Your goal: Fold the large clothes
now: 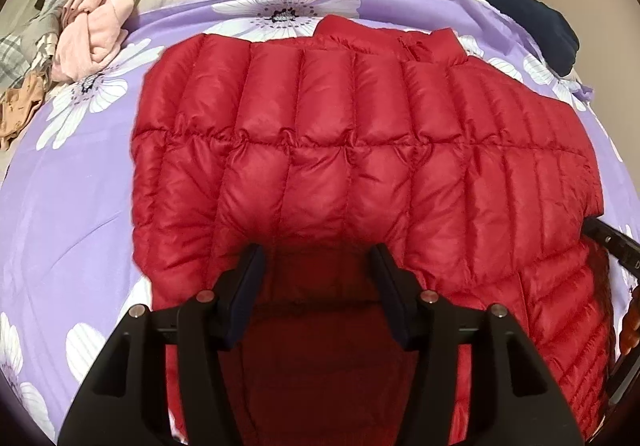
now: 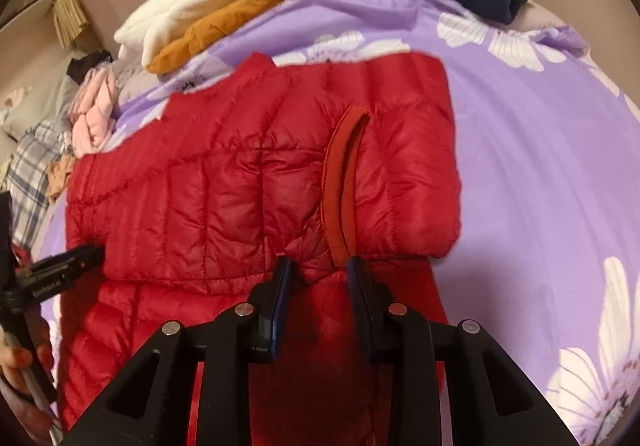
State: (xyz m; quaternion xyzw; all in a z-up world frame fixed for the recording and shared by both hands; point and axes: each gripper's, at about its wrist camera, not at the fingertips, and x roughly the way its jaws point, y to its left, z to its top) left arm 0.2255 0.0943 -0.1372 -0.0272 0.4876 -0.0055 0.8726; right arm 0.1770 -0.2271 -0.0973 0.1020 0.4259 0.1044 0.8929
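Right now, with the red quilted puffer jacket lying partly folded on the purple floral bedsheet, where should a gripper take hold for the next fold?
Probably the folded near edge of the red quilted puffer jacket, coming from the near side and angled downward. There the puffy layers bunch into a ridge that two fingers can pinch, beside the darker red bound armhole. The right gripper already brackets that ridge.
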